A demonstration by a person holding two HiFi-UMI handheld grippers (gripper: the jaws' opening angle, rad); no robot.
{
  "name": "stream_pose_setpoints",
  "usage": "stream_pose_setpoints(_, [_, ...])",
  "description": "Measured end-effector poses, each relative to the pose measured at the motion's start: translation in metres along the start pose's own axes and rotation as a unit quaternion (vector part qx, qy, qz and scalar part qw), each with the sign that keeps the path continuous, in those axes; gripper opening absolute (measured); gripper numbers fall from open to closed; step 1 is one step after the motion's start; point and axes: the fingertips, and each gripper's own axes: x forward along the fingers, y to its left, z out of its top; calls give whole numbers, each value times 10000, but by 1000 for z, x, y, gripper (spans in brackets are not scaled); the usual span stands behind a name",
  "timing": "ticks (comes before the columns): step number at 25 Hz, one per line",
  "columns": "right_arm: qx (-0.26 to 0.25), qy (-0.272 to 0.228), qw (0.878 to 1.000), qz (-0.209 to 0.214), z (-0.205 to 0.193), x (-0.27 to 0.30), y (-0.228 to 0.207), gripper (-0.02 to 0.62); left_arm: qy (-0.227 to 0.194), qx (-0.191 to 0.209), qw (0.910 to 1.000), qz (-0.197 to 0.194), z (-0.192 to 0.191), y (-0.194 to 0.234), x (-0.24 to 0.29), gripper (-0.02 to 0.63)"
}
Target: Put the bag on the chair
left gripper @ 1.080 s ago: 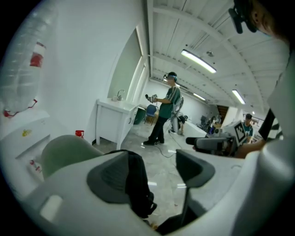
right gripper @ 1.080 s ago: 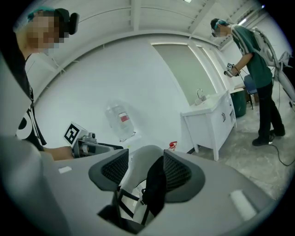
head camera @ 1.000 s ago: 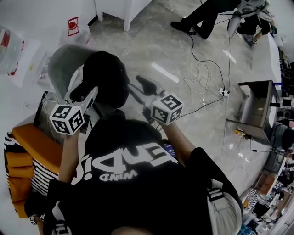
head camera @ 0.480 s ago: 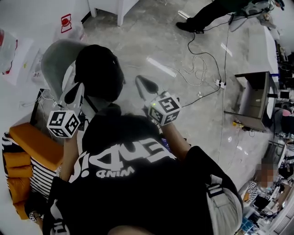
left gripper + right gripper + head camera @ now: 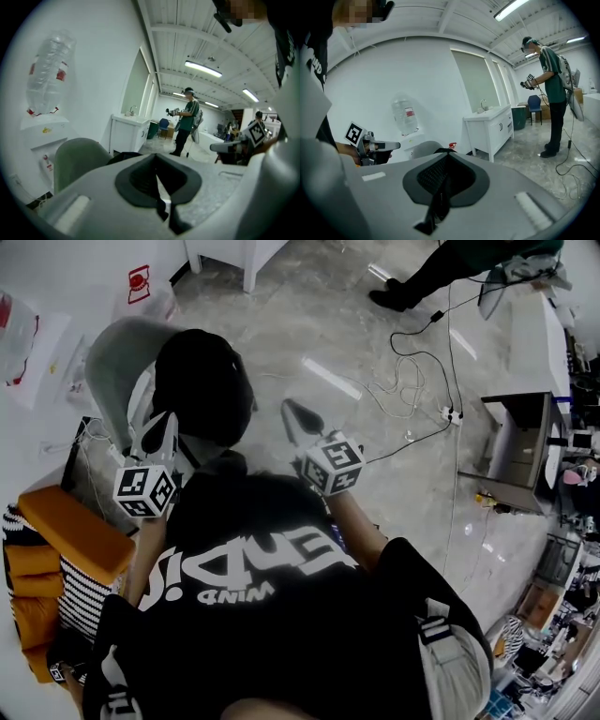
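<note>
Black bag (image 5: 202,381) sits on the seat of the gray chair (image 5: 114,367), left gripper (image 5: 157,427) by its near-left edge, right gripper (image 5: 294,413) clear of it over the floor (image 5: 375,343), both jaw pairs closed together, nothing held.

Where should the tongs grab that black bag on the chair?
Probably a fold on top of the bag, coming from above on your side. It sits as a rounded lump, no handle shows, and the chair curves up behind it.
</note>
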Motion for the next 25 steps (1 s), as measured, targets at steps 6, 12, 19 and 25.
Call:
stream_pose_setpoints(6, [39, 63, 9999, -70, -9, 3, -6, 2, 46, -92, 9999, 58, -6, 5, 3, 0])
stream_pose_setpoints(12, [197, 10, 9998, -75, -5, 2, -8, 0, 45, -164, 9997, 177, -3, 7, 1, 0])
stream_pose_setpoints(19, [147, 67, 9998, -89, -7, 3, -9, 0, 49, -244, 9994, 240, -3, 9, 2, 0])
stream_pose_setpoints(25, [204, 129, 9996, -134, -10, 7, -7, 0, 85, -268, 9993, 234, -5, 13, 4, 0])
